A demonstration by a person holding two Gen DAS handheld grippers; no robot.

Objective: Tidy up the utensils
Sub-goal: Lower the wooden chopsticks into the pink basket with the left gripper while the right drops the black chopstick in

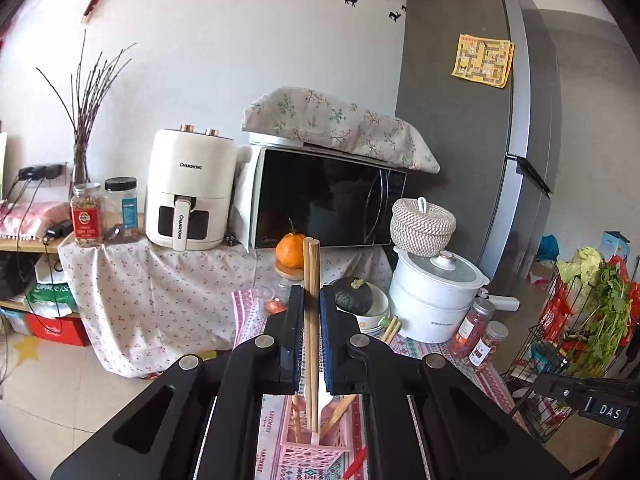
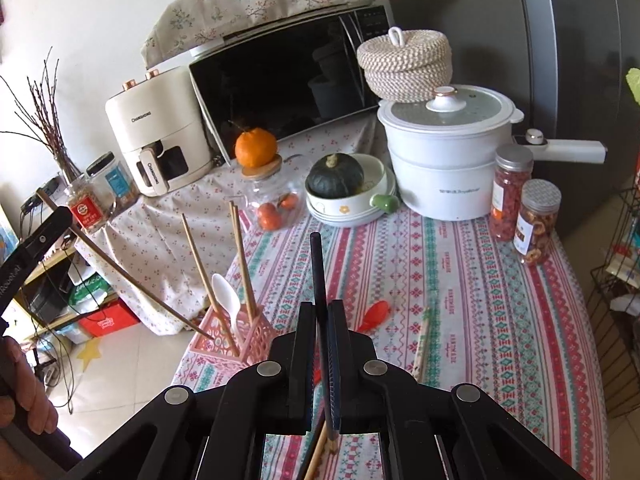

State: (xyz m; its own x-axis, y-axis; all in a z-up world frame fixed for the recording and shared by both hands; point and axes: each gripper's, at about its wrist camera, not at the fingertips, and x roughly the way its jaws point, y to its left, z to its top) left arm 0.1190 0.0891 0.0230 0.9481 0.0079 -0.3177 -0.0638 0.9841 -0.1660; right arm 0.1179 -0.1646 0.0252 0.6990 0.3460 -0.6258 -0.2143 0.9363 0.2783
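Left wrist: left tool (image 1: 311, 300) clamps wooden chopsticks (image 1: 311, 276); right tool (image 2: 321, 316) pinches seemingly one dark chopstick (image 2: 319, 276).

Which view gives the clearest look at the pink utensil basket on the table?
The right wrist view: the pink utensil basket stands in the open beside the fingers, with chopsticks and a white spoon in it. The left wrist view shows only its lower part, largely hidden behind the left gripper and its held chopsticks.

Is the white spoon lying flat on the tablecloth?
No, the white spoon stands upright in the pink basket beside wooden chopsticks.
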